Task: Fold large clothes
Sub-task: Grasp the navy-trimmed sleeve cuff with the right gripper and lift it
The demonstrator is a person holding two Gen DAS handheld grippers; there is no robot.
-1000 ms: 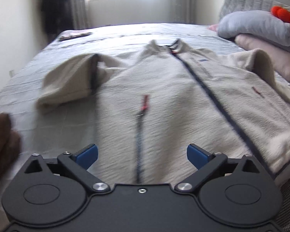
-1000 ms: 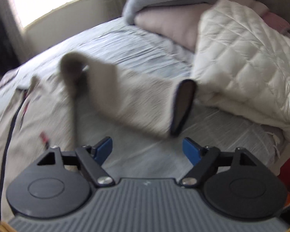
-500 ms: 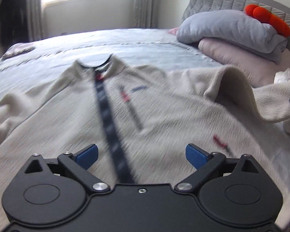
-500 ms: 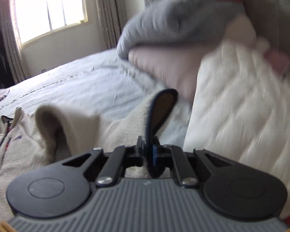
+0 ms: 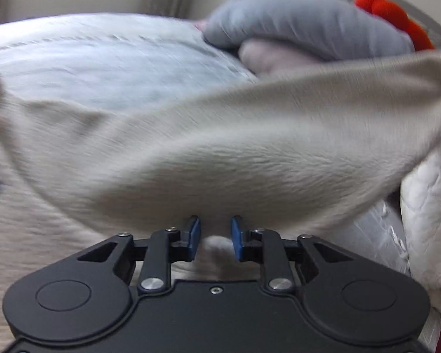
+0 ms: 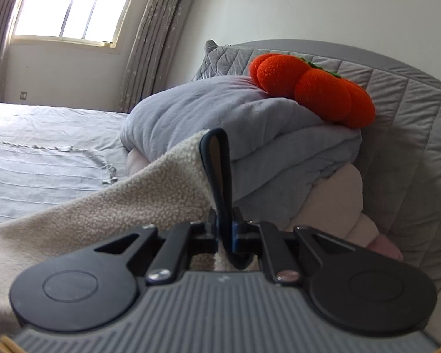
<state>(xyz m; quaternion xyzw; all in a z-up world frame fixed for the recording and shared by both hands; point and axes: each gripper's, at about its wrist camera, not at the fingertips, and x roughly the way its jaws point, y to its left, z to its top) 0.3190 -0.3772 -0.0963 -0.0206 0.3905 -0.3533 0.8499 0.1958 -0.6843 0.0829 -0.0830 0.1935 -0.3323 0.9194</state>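
A cream fleece jacket (image 5: 58, 229) lies on the bed. Its right sleeve (image 5: 250, 135) is lifted and stretched across the left wrist view. My right gripper (image 6: 225, 235) is shut on the sleeve's dark-trimmed cuff (image 6: 217, 158) and holds it up in the air; the sleeve (image 6: 108, 206) trails down to the left. My left gripper (image 5: 215, 235) is under the sleeve near the armpit, its blue pads (image 5: 193, 234) nearly shut with a fold of fleece between them.
The bed has a pale grey-blue cover (image 6: 44, 153). At the head are a grey blanket pile (image 6: 220, 111), a pink pillow (image 6: 347, 203), an orange plush (image 6: 314, 91) and a padded headboard (image 6: 411, 135). A white quilted duvet (image 5: 429, 214) lies at right.
My right gripper, shut on the cuff, has lifted the sleeve higher. My left gripper moved right to the sleeve's base and its jaws went from wide open to nearly shut on fleece.
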